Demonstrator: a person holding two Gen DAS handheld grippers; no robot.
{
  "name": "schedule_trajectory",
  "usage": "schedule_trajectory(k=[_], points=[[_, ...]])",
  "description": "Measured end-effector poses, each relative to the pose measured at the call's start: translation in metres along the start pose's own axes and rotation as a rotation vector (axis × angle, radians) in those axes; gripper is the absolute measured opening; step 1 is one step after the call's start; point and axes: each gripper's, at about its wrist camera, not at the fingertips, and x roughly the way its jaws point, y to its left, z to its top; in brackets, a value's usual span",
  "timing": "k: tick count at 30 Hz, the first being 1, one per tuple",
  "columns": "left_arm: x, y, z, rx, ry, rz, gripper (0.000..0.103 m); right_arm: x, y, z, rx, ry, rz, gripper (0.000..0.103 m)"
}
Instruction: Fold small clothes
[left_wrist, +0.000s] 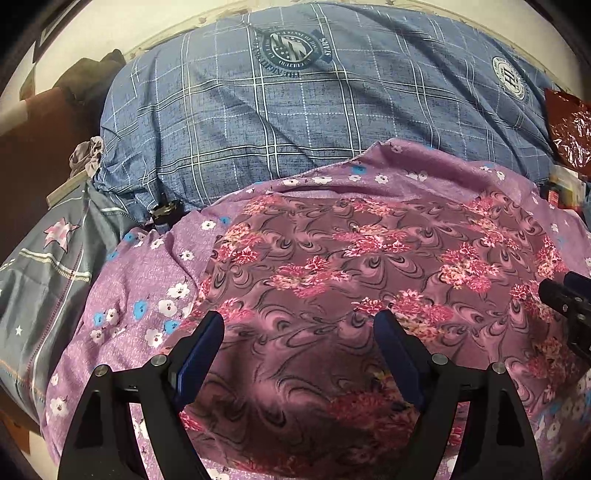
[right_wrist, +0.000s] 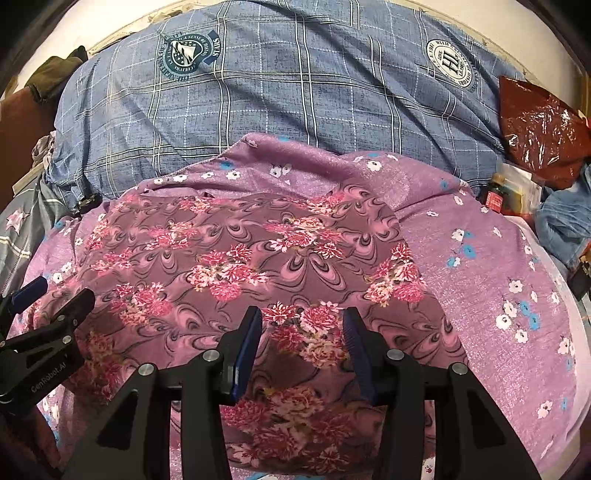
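Over floral garment (left_wrist: 332, 266), left fingers (left_wrist: 218, 332) wide apart, right fingers (right_wrist: 255, 328) half-parted, nothing held

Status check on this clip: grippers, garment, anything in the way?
Left gripper open, right gripper open, both empty above the cloth. Rose-print garment spread flat on lilac floral sheet, unfolded. Nothing on the garment.

Bedding and clutter around the work area

A lilac sheet (right_wrist: 480, 266) with small white and blue flowers lies spread out; behind it bulges a blue checked quilt (left_wrist: 295, 122) printed with round crests. A grey cover with a pink star (left_wrist: 55, 236) lies to the left, with a dark olive cloth (right_wrist: 55, 70) far behind. At right sit a crinkled red plastic bag (right_wrist: 535, 125), a small red-labelled jar (right_wrist: 495, 195) and blue denim (right_wrist: 565, 221).
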Motion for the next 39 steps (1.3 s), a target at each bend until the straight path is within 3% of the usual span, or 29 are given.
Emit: schedule_trajectory(k=[10,15,19,22,26,34,37,39], points=[[0.000,0.001,-0.001,-0.006,0.007,0.007,0.083,0.004,0.004,-0.002,-0.020,0.004,-0.018,0.047],[0.011,0.006,-0.001,-0.022,0.048,0.020,0.083,0.012,0.007,-0.004,-0.026,0.027,-0.009,0.047],[0.028,0.018,-0.005,-0.059,0.110,0.038,0.085,0.036,0.012,-0.011,-0.027,0.138,0.016,0.047],[0.029,0.031,-0.006,-0.105,0.140,0.013,0.085,0.035,0.015,-0.010,-0.043,0.111,0.018,0.047],[0.000,0.051,-0.013,-0.183,0.105,0.014,0.084,0.026,0.007,-0.006,0.000,0.065,0.103,0.047],[-0.040,0.084,-0.060,-0.423,0.189,-0.095,0.084,0.001,0.016,-0.004,-0.035,-0.027,0.276,0.047],[-0.043,0.089,-0.060,-0.442,0.191,-0.069,0.083,-0.010,0.027,-0.008,-0.080,-0.056,0.370,0.046],[-0.041,0.095,-0.057,-0.463,0.195,-0.061,0.083,-0.009,0.035,-0.012,-0.098,-0.036,0.388,0.041]])
